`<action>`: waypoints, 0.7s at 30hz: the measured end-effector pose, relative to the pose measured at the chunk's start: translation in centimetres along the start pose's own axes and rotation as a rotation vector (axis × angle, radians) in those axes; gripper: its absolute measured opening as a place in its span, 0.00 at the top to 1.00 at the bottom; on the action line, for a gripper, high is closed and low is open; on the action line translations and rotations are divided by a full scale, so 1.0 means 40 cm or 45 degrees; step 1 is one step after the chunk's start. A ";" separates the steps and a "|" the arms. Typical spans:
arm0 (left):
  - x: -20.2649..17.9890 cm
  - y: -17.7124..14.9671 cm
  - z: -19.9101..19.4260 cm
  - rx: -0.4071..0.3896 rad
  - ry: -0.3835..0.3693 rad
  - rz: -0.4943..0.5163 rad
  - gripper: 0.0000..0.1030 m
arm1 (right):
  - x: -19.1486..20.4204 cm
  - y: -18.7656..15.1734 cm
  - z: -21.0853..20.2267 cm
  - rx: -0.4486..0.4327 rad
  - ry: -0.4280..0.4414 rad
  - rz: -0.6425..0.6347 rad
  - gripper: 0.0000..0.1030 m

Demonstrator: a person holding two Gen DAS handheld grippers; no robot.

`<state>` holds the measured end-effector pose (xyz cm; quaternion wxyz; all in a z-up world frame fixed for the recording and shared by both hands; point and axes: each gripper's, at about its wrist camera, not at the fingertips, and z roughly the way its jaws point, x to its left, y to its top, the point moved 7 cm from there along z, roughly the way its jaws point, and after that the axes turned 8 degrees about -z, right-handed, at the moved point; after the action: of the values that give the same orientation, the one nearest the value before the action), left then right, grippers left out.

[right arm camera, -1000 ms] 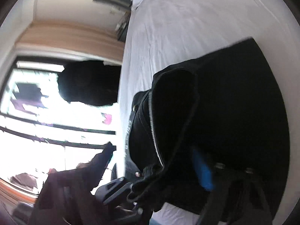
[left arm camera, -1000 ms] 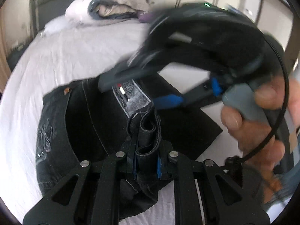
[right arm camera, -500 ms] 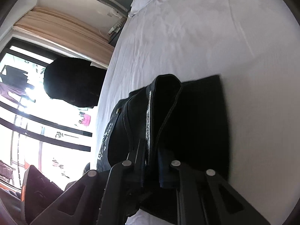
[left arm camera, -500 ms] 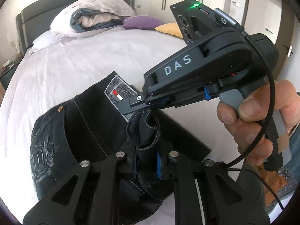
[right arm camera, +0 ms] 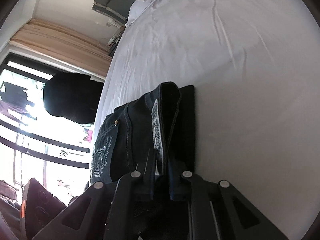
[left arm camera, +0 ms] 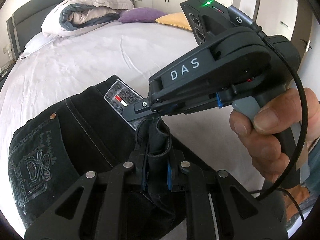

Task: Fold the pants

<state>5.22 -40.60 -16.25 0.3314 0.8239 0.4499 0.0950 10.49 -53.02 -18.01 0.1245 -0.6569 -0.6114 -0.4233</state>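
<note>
The black pants (left arm camera: 84, 132) were seen lying bunched on the white bed (left arm camera: 84, 60), near its foot edge, with the waistband end lifted. The left gripper (left arm camera: 157, 172) was pressed together on a thick wad of waistband denim, which stood up between the blue-padded fingers (left arm camera: 169, 175). The right gripper (right arm camera: 161, 182) had just been closing, with cloth between its fingers; in its own view the fingers were seen pinching a fold of the waistband beside the leather label (right arm camera: 157, 132). From the left view the right gripper's tip was seen just above the same wad, held by a hand (left arm camera: 268, 132) with the trigger squeezed.

Both grips appeared to sit close together on one bunched spot — a risk, it was judged. If the pants were lifted from there, the waistband could not be spread and the legs might hang twisted, so a crooked fold would be laid down. The wad in the left fingers looked several layers thick; an inner layer could slip out under the weight of the denim. The lower part of the pants lay flat on the bed, and drag on the sheet might wrinkle it or pull the fold askew.

No containers were in view — only a rolled duvet (left arm camera: 84, 14) and two cushions (left arm camera: 140, 16) near the head edge, well apart from the pants.
</note>
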 end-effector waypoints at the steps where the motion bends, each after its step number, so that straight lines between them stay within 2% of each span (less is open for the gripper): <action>1: -0.003 0.001 0.007 0.001 -0.004 0.003 0.88 | -0.004 -0.003 -0.004 -0.004 0.003 0.006 0.89; 5: -0.003 -0.022 0.011 0.009 -0.014 0.013 0.87 | -0.016 -0.021 0.000 -0.020 0.024 0.040 0.89; 7: 0.002 -0.020 0.025 0.030 -0.008 0.023 0.85 | -0.028 -0.028 0.009 -0.030 0.036 0.071 0.85; 9: -0.007 -0.027 0.029 0.041 0.004 0.044 0.78 | -0.043 -0.035 0.020 -0.032 0.053 0.092 0.84; 12: -0.020 -0.031 0.003 0.064 -0.076 0.015 0.66 | -0.064 -0.040 0.011 -0.057 0.128 0.136 0.81; 13: -0.022 -0.035 -0.023 0.071 -0.126 -0.013 0.54 | -0.064 -0.042 0.003 -0.069 0.122 0.144 0.77; 14: -0.021 -0.039 -0.060 0.071 -0.188 -0.045 0.42 | -0.063 -0.044 -0.005 -0.077 0.111 0.143 0.76; 17: 0.022 -0.048 -0.186 0.027 -0.298 -0.124 0.36 | -0.058 -0.062 -0.040 -0.090 0.029 0.147 0.65; 20: 0.105 -0.040 -0.255 -0.053 -0.274 -0.173 0.36 | -0.057 -0.080 -0.101 -0.116 -0.121 0.139 0.60; 21: 0.146 -0.031 -0.266 -0.084 -0.241 -0.197 0.36 | -0.048 -0.078 -0.119 -0.138 -0.125 0.138 0.60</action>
<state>2.92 -30.52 -9.74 0.4055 0.7808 0.4753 0.0058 5.95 -56.91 -17.56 0.0815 -0.7147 -0.5564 -0.4159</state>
